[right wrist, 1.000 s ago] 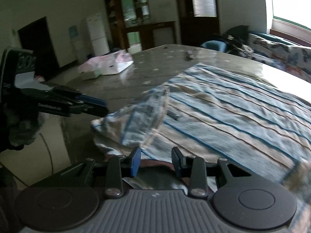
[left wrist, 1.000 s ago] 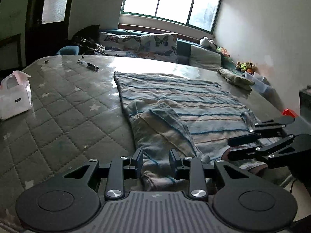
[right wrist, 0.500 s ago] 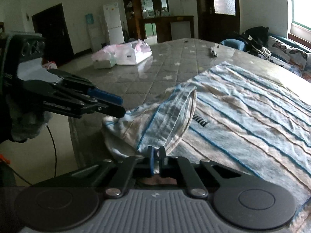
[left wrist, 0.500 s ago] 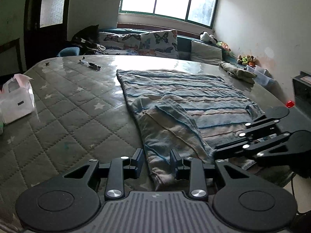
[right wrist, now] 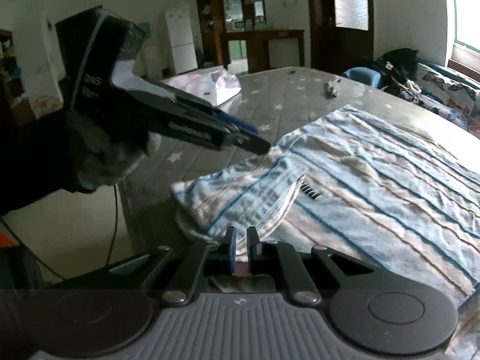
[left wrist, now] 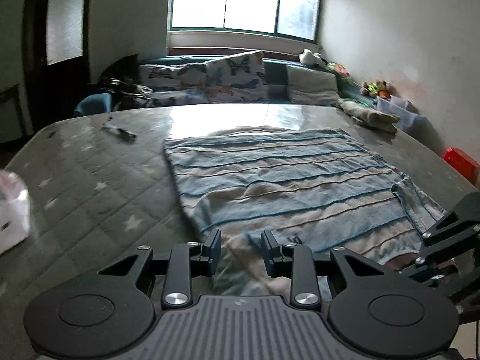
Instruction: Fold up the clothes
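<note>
The striped garment (left wrist: pixel 288 180) is lying spread on the quilted mattress (left wrist: pixel 90 186), near its front edge; no finished fold is showing yet, so most of the task appears to remain. The left gripper (left wrist: pixel 241 249) is hovering over the near hem, jaws wide and holding nothing. The right gripper (right wrist: pixel 241 247) is pinching the near hem between narrow jaws. The hem beneath both grippers is hidden, and the garment's type is hard to make out.
</note>
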A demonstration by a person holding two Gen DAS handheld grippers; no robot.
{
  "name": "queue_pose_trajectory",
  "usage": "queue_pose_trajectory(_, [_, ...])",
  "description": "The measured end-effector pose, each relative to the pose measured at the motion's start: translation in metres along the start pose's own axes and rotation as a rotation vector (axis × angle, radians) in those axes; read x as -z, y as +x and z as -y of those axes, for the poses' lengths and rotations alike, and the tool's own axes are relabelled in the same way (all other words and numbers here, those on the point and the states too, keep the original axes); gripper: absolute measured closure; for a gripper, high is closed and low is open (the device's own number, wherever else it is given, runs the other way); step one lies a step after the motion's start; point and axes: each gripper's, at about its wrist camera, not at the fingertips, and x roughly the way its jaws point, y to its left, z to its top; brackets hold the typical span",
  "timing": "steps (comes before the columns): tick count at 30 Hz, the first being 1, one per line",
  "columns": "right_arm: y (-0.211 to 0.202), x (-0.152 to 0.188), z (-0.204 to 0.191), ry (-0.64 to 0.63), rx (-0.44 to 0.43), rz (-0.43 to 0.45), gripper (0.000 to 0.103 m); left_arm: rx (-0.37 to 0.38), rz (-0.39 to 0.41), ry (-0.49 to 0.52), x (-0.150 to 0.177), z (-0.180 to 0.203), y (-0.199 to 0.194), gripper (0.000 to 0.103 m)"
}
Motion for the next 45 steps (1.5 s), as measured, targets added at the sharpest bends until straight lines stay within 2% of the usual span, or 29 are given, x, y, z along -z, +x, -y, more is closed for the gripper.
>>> queue_pose_trajectory(6, [-0.002, 0.004, 0.012, 0.048, 0.019, 0.002, 0.095, -0.009, -0.082, 0.036, 0.008, -0.004, 0.030, 0.072])
queue_pose_trajectory(11, [-0.005, 0.007, 0.016, 0.075, 0.032, 0.003, 0.094, -0.019, -0.066, 0.046, 0.007, 0.001, 0.023, 0.073])
queue_pose_trajectory(14, [-0.005, 0.008, 0.018, 0.086, 0.039, 0.014, 0.084, -0.004, -0.061, 0.068, 0.008, 0.007, 0.020, 0.073])
queue_pose_trajectory(20, [-0.006, 0.012, 0.015, 0.083, 0.034, 0.011, 0.084, 0.022, -0.074, 0.113, 0.019, 0.020, 0.016, 0.073])
queue_pose_trajectory(23, [-0.007, 0.011, 0.015, 0.085, 0.038, 0.013, 0.084, 0.012, -0.060, 0.150, 0.028, 0.027, 0.005, 0.073])
queue_pose_trajectory(28, [-0.008, 0.012, 0.014, 0.083, 0.038, 0.012, 0.084, 0.047, -0.053, 0.161, 0.045, 0.037, -0.014, 0.073])
queue_pose_trajectory(32, [-0.010, 0.013, 0.011, 0.079, 0.043, 0.010, 0.084, 0.032, -0.047, 0.176, 0.054, 0.043, -0.024, 0.073])
queue_pose_trajectory(36, [-0.015, 0.015, 0.010, 0.079, 0.050, 0.014, 0.084, 0.020, -0.008, 0.147, 0.055, 0.040, -0.042, 0.072])
queue_pose_trajectory(41, [-0.015, 0.013, 0.006, 0.074, 0.051, 0.027, 0.084, -0.005, -0.029, 0.119, 0.064, 0.035, -0.046, 0.072])
queue_pose_trajectory(45, [-0.009, 0.003, -0.001, 0.053, 0.020, 0.059, 0.084, -0.007, -0.039, 0.118, 0.068, 0.035, -0.047, 0.072])
